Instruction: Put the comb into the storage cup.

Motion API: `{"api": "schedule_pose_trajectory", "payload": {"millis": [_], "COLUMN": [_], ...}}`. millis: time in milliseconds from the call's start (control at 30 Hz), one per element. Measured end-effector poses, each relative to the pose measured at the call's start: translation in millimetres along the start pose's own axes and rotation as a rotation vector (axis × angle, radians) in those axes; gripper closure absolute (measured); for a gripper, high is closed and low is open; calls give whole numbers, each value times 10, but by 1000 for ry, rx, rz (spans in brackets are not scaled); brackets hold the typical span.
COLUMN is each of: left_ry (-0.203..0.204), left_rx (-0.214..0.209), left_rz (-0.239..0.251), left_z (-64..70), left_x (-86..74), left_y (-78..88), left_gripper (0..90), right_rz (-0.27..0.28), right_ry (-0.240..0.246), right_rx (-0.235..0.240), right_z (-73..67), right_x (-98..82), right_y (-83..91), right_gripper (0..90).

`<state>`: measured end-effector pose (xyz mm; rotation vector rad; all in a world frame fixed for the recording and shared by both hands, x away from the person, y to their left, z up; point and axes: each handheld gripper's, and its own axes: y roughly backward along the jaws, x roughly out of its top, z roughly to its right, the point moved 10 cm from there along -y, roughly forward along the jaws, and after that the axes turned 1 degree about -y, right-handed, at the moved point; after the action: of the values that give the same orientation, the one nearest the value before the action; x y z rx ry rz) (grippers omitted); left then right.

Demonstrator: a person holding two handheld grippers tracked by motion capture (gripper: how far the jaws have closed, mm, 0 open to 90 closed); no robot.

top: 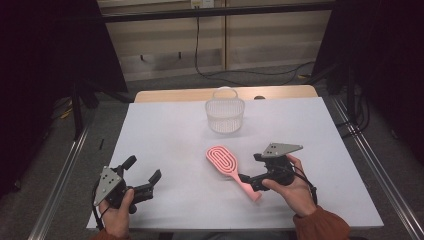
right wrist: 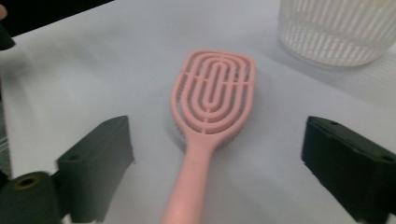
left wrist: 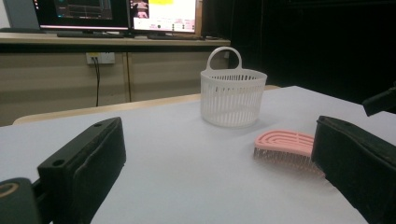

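A pink hairbrush lies flat on the white table sheet, head toward the far side, handle toward the near right. My right gripper is open over the handle end; in the right gripper view the hairbrush runs up between the two wide-apart jaws of that gripper and neither pad touches it. My left gripper rests open at the near left with nothing in it. The left gripper view has the hairbrush beside the right jaw of that gripper, bristles down.
A white slatted basket with a loop handle stands upright at the far middle of the table, beyond the brush; the basket looks empty. Monitors sit on a bench behind. Metal rails flank the table.
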<state>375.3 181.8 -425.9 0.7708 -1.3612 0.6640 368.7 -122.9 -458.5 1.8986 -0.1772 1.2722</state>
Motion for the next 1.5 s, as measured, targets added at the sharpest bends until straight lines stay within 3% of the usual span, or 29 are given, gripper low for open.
{"api": "schedule_pose_trajectory", "payload": {"millis": [133,233,333,467,733,867,1100,1267,1500], "left_ry": [2,1,-2,-10,-8,-7,-3,-5,-5], "left_rx": [5,7,6,5,2,3,2,2,2], "left_rz": [0,-1,-5,-9,-9,-8,-7,-11,-10], "left_z": [-16,-23,-19,-9,-19,-17,-12,-19,-16], "left_x": [-1,-7,-13,-17,-20,-16,-19,-25,-25], "left_y": [1,-5,-9,-19,-15,-17,-22,-24,-26], "left_gripper": [31,31,31,31,31,31,31,31,32], "right_rz": [32,74,47,29,29,7,-11,-36,-73], "right_ry": [-11,-1,-20,-55,-61,-37,-20,-8,-37], "right_rx": [-29,-79,-97,-79,-77,-11,36,43,59], "right_z": [83,167,214,258,361,288,195,170,155], "right_x": [36,87,52,47,179,217,307,317,302], "right_y": [19,81,130,152,72,-2,-138,-244,-354], "right_gripper": [47,36,20,19,21,38,34,30,40]}}
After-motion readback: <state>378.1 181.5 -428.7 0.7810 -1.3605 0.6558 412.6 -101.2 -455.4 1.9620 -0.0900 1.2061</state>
